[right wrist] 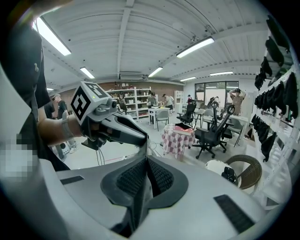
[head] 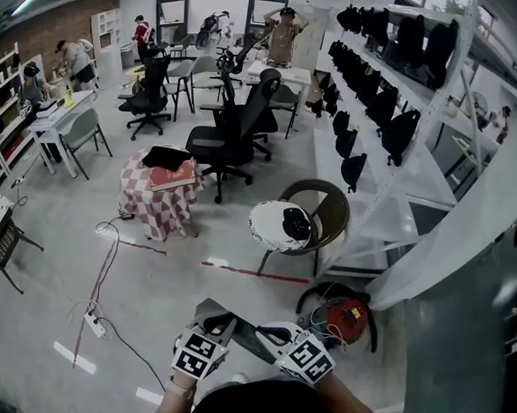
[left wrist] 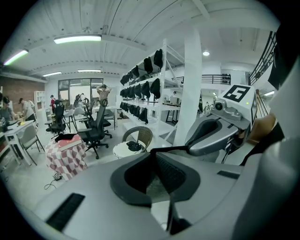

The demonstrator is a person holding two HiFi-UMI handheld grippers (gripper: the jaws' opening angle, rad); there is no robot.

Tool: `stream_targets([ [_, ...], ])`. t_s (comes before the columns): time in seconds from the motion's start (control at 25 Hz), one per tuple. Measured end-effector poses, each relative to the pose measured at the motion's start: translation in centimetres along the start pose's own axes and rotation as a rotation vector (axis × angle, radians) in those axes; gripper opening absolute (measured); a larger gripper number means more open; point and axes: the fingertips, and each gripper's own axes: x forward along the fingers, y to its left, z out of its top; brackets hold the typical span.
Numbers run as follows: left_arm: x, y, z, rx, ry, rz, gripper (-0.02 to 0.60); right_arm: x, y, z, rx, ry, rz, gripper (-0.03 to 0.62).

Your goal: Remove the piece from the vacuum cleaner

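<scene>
Piece (head: 245, 335): clamped edge-on by left gripper (left wrist: 157, 176) and right gripper (right wrist: 144, 180) | vacuum cleaner (head: 348, 319) partly hidden

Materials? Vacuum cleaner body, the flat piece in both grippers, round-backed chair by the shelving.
Vacuum cleaner: red shell with a sheen, probably moulded plastic.
Piece: thin dark matte sheet, left gripper and right gripper both shut on it; plastic or rubber, can't tell.
Chair: brown woven-looking back, rattan or imitation; thin dark legs, likely metal.
</scene>
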Motion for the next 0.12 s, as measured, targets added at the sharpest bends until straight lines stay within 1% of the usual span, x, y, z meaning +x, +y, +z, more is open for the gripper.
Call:
stream_targets([
  [0.12,0.46,-0.19,0.22,-0.003,0.002,-0.003,0.045,-0.24,-0.45,-0.27,-0.001,0.006,-0.004,0.037],
])
